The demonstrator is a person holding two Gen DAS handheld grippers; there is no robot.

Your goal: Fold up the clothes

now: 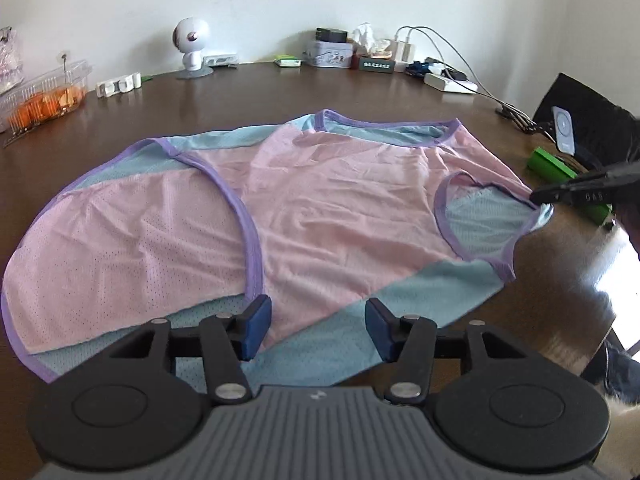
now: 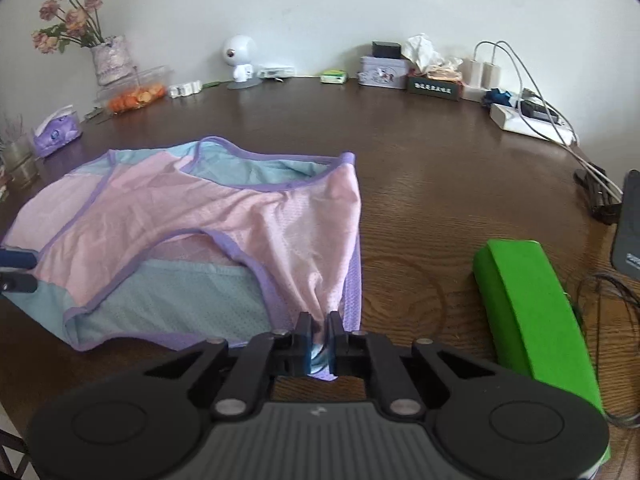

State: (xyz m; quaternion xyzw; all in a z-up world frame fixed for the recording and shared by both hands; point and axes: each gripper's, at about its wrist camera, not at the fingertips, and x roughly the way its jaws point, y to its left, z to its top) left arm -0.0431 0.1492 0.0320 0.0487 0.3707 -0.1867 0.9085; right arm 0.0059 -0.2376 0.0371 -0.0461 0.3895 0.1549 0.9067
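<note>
Broadly, the brown wooden table [image 1: 360, 92] carries a pink, blue and purple mesh jersey [image 1: 320, 208] spread flat just ahead of the left gripper [image 1: 318, 326], whose jaws stand half open over its hem, empty. The right gripper [image 2: 319, 338] is pinched tight on the armhole edge. Light, limp, slippery fabric; best taken by its bound purple edges. Any lettering nearby is too blurred to read.

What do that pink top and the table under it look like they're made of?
Pink top: thin synthetic sports mesh, probably polyester; tiny holes dot it, and it has a slight sheen. Table: dark brown wood or wood veneer; grain lines show and the glossy surface reflects light.
</note>
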